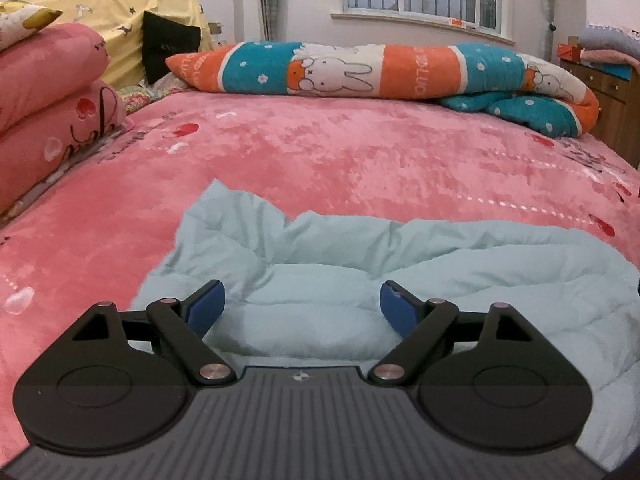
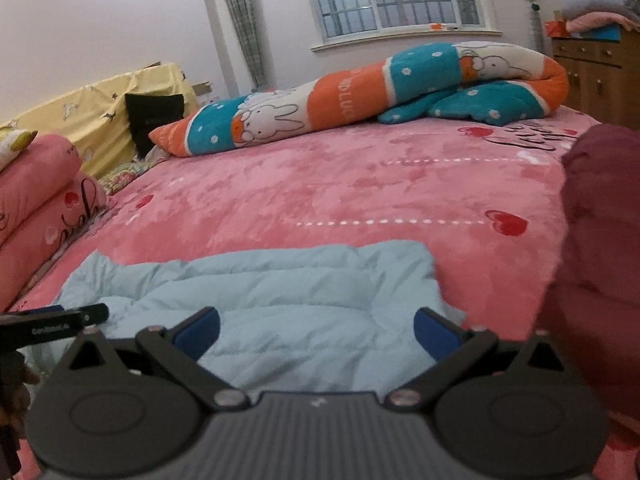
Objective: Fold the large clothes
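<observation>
While both spread wide — L gripper [image 1: 302, 304], R gripper [image 2: 316, 330] over jacket [image 1: 360, 264].

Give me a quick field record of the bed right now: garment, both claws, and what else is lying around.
garment: pale blue quilted puffy jacket, lying rumpled on the near part of the bed
surface: pink plush heart-print bedspread
left claw: open, nothing between the blue pads, jacket beneath
right claw: open, empty, over the jacket
far side: rolled orange-and-teal rabbit-print blanket under the window
left edge: stacked pink pillows
right edge: dark red padded fabric, kind unclear
</observation>
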Tool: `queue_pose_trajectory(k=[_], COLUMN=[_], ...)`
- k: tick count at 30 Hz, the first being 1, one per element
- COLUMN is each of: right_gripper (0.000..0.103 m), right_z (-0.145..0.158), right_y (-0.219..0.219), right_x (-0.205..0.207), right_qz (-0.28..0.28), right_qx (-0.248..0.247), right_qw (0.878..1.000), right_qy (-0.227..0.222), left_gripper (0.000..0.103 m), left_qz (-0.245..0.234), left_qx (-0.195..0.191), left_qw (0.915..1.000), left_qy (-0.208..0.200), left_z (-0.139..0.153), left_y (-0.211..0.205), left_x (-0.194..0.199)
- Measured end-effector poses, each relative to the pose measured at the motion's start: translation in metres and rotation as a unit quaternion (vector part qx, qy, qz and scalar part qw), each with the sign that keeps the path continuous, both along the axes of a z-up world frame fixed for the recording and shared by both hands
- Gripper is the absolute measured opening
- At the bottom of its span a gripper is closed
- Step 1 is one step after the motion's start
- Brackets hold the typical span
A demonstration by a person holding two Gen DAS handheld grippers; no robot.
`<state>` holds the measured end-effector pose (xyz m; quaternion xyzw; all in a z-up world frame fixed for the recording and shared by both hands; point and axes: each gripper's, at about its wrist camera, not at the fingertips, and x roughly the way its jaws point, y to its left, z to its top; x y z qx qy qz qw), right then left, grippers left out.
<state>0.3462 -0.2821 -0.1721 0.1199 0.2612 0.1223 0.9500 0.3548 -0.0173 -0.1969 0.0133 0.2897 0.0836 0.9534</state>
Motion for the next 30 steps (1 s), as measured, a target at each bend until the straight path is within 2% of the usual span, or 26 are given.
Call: queue_pose_trajectory(k=[6, 16, 24, 30], right_gripper=[0.102, 0.102, 0.102, 0.102], right_z=[0.004, -0.007, -0.027, -0.04], right_y=[-0.013, -0.041, -0.054, -0.06], right_x=[-0.015, -0.024, -0.018, -0.01], right_qz=[-0.021, -0.058, -0.047, -0.035], right_qx=[-0.005, 0.017, 0.084, 0.126], right_qw=[1.0, 0.997, 0.993, 0.987], right_qy=[0.004, 0.041, 0.072, 0.09], left_gripper=[0.103, 0.103, 0.103, 0.103], left_qz=[0.006, 0.02, 0.018, 0.011], left_qx=[-0.013, -0.042, -0.076, -0.131], left_qw=[0.9998, 0.9988, 0.9969, 0.991], left_qy=[-0.016, -0.013, 0.006, 0.025], left_z=[0.011, 0.007, 0.0, -0.002], left_y=[0.012, 0.039, 0.059, 0.081], left_x=[-0.012, -0.018, -0.014, -0.005])
